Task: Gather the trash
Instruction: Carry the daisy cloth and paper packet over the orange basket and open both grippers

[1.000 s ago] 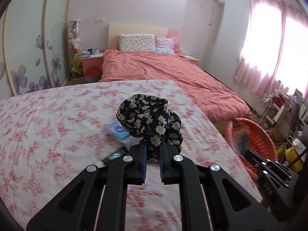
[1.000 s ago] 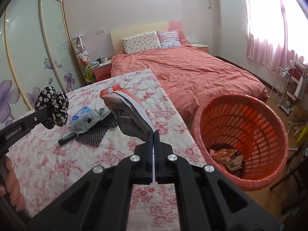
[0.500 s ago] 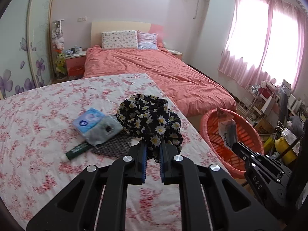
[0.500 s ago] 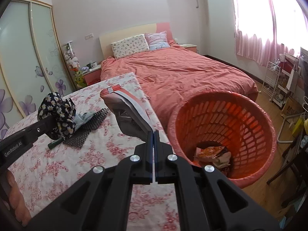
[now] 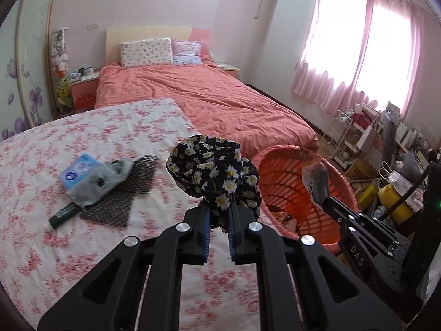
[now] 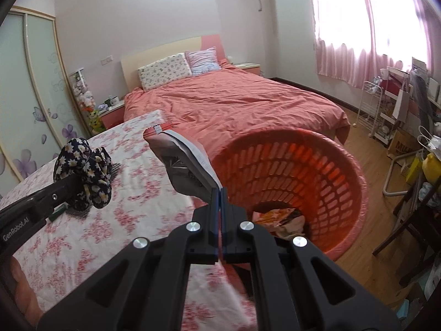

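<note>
Left hand-held gripper [image 5: 219, 220] first: we see its jaws pinching a black daisy-print cloth bundle [image 5: 213, 171], held up clear of the flowered tabletop [image 5: 91, 251], so it can travel without dragging. We judge it is bound for the orange basket [image 5: 343, 182] at about 3 o'clock in the left view.

At roughly 9 o'clock from the bundle, a small pile lies on the tabletop, apparently not yet collected: a blue tissue pack [image 5: 77, 169], a grey rag [image 5: 102, 182] draped partly over it, a black mesh sheet [image 5: 129, 190] underneath, and a green tube [image 5: 64, 216] poking out at the pile's 7 o'clock.

Right hand-held gripper [image 6: 220, 207]: jaws pressed together on the thin edge of a silver snack wrapper [image 6: 182, 162], which sticks up toward 11 o'clock. We read the edge grip as suiting a flat wrapper.

The basket sits on the floor against the tabletop's edge, at 3 o'clock of the wrapper, with wrappers [image 6: 278, 216] already at the bottom. Neither item is over the opening for sure yet.
</note>
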Tool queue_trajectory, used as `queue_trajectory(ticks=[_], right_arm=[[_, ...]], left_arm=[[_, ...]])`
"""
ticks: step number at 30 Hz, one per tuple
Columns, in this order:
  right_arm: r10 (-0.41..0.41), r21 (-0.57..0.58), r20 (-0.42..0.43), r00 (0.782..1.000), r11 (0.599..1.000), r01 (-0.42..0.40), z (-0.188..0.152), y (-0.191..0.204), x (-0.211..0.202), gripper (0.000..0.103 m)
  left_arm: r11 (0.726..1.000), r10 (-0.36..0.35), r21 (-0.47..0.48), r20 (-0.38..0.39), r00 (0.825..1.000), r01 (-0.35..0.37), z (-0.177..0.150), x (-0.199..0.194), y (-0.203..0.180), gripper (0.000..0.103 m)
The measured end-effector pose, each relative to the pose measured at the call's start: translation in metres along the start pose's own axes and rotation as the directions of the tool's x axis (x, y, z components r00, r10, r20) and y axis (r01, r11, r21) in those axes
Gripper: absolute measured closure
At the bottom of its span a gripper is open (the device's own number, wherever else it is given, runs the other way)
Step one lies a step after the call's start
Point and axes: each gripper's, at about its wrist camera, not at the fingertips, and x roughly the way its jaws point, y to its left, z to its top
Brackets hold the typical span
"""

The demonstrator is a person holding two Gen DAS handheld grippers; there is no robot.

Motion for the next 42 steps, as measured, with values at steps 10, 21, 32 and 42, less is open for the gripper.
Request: queue_trajectory(ticks=[10, 21, 32, 42], right_arm=[[-0.084, 0.059, 0.007, 0.996, 0.995, 0.083, 0.003, -0.051, 0.005, 0.101], [-0.139, 0.110, -0.031, 0.990, 0.984, 0.142, 0.000, -0.095, 0.029, 0.101], [-0.138, 0.137, -0.038, 0.990, 0.980, 0.142, 0.000, -0.113, 0.041, 0.101], [-0.132, 0.157, -0.035, 0.991, 0.978, 0.136, 0.006, -0.122, 0.047, 0.101]], left_arm=[[0.996, -0.089, 0.022, -0.037, 0.995, 0.090, 0.001, 0.026, -0.039, 0.093], [0.986, -0.157, 0.050, -0.093, 0.983, 0.162, -0.003, 0.061, -0.080, 0.093], [0.976, -0.202, 0.056, -0.133, 0.970, 0.211, -0.006, 0.083, -0.096, 0.093], [0.970, -0.222, 0.065, -0.159, 0.962, 0.234, -0.008, 0.097, -0.105, 0.093]])
